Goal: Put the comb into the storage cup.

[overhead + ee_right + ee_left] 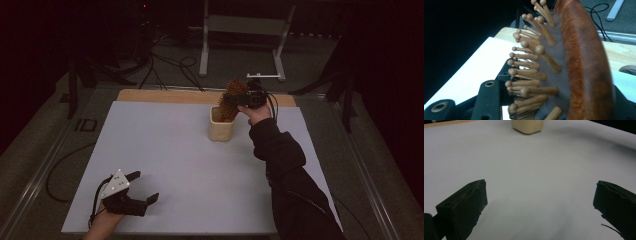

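The right claw is closed on the head of a wooden hairbrush and holds it above a cream cup; the handle goes down into the cup, though in the dim high view I cannot tell if it touches the bottom. In the right gripper view the brush is very close — its red-brown back and its rows of round-tipped wooden pins stand between the two black jaws, and the jaws seem to press on it from both sides. That view shows also the far edge of the tabletop just beside the claw.

The cup stands near the far edge of the white tabletop, a little right of the middle. Around it the surface is bare, so there is much open room toward the near side and the left.

The left claw rests at the near left corner, well apart from the cup, with its jaws wide and nothing between them. The left gripper view shows what the high view does not — the bare white sheet between the two jaws, and the bottom of the cup far ahead.
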Available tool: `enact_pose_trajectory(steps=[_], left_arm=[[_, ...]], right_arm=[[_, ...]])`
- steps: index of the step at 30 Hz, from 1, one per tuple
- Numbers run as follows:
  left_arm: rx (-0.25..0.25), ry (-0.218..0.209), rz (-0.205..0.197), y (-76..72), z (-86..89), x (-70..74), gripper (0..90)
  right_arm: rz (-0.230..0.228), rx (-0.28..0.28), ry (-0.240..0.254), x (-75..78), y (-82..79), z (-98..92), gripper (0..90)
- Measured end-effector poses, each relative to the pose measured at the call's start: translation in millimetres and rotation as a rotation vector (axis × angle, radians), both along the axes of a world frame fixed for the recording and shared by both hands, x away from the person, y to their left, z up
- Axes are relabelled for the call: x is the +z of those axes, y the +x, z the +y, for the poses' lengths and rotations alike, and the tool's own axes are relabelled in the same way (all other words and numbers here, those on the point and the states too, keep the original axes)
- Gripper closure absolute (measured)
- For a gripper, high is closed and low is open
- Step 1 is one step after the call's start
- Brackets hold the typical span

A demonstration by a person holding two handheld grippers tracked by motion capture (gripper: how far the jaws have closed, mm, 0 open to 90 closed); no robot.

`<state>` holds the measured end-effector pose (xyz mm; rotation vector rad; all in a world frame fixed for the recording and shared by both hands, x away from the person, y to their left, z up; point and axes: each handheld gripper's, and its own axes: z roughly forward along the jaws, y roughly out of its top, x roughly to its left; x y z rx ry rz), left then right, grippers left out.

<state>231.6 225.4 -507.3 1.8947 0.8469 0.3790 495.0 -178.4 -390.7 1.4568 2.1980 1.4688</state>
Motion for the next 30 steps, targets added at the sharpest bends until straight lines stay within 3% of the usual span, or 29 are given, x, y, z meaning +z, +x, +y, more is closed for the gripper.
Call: enact_pose_trajectory(steps=[7, 12, 14, 19, 30], left_arm=[[0.002, 0.002, -0.001, 0.4, -0.2, -0.5, 0.0], [0.000, 0.002, -0.001, 0.7, 0.1, -0.4, 0.0], [-0.001, 0.003, -0.004, 0.8, 0.3, 0.3, 0.0], [-0.001, 0.002, -0.005, 0.6, 0.1, 0.5, 0.0], [0.000, 0.001, -0.003, 1.5, -1.0, 0.5, 0.0]], right_arm=[[0.003, -0.020, -0.016, -4.3, 2.4, -6.4, 44.4], [-0.012, 0.001, -0.053, -3.5, 1.7, -3.7, 38.9], [-0.018, 0.031, -0.088, -3.5, 0.4, -1.4, 25.9], [-0.036, 0.036, -0.073, -1.2, -3.0, -5.4, 13.1], [-0.066, 0.056, -0.095, 3.8, -13.0, -22.1, 10.0]])
